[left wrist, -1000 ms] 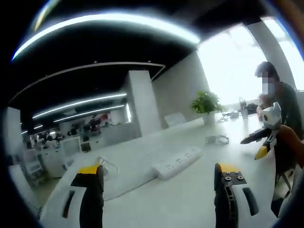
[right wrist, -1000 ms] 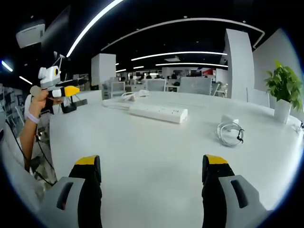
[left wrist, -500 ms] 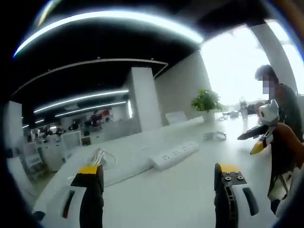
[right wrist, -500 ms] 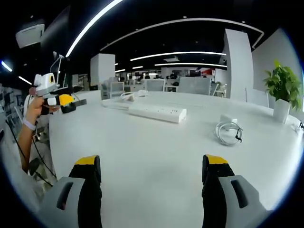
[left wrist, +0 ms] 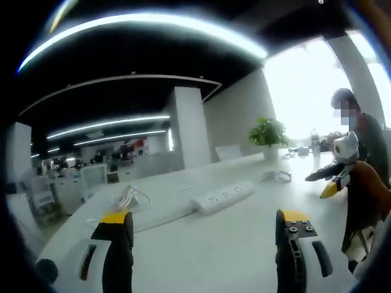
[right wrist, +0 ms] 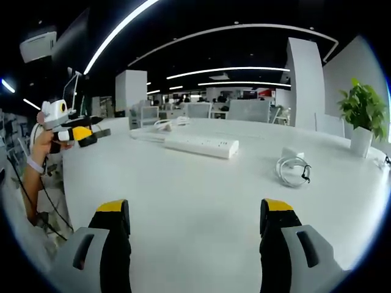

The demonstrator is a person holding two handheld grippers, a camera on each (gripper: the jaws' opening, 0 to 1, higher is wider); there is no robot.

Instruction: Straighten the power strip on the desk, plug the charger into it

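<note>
Both claws empty, jaws spread wide, hovering over the desk [right wrist: 201, 201]. Nothing touched yet. Power strip [right wrist: 203, 145] lies flat mid-desk, well ahead of right claw [right wrist: 195, 226] and slightly left of its centreline, long axis running roughly crosswise in right gripper view. In left gripper view the power strip [left wrist: 225, 196] sits ahead between the jaws of left claw [left wrist: 201, 229], angled up to the right. Charger [right wrist: 294, 165] with coiled cable rests right of strip, nearer the right claw; likely that claw takes it. Strip's cord [right wrist: 164, 124] trails off its far left end. Desk white, glossy, smooth. Open office, ceiling light strips, potted plant [right wrist: 362, 116] at far right edge.
</note>
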